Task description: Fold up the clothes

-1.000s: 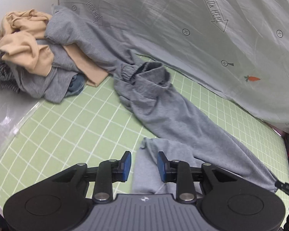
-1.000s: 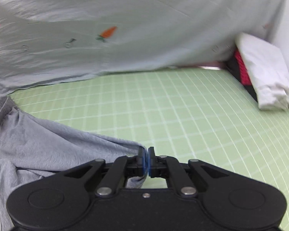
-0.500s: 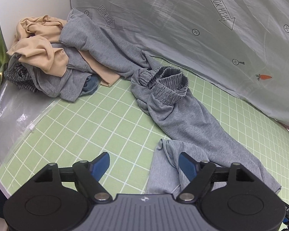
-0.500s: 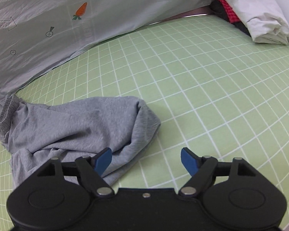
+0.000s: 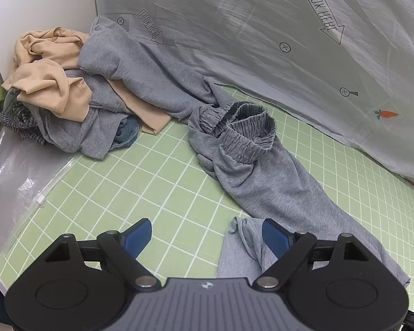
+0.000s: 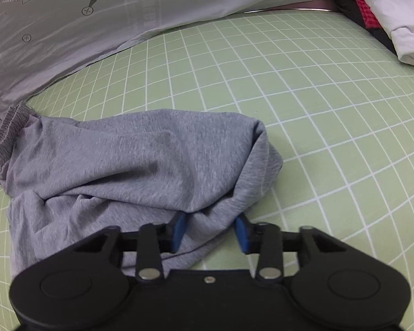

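Grey sweatpants (image 5: 265, 176) lie crumpled on the green grid mat (image 5: 140, 182), waistband (image 5: 248, 127) bunched toward the back. In the right wrist view the pants (image 6: 124, 162) lie folded over on themselves. My left gripper (image 5: 207, 237) is open above the mat, its right pad over a pant-leg end (image 5: 243, 245). My right gripper (image 6: 209, 229) is open, partly narrowed, with a fold of the grey cloth lying between its blue pads; the pads stand apart from it.
A pile of beige and grey clothes (image 5: 60, 88) sits at the back left. A grey carrot-print sheet (image 5: 262, 41) hangs along the back. A folded white garment (image 6: 394, 13) over red and dark cloth lies at the far right. Clear plastic (image 5: 11, 171) lies at the mat's left edge.
Both grippers opened; the right let go of the pant leg, which dropped onto the mat. The right gripper has since moved in over the cloth and its jaws have narrowed.
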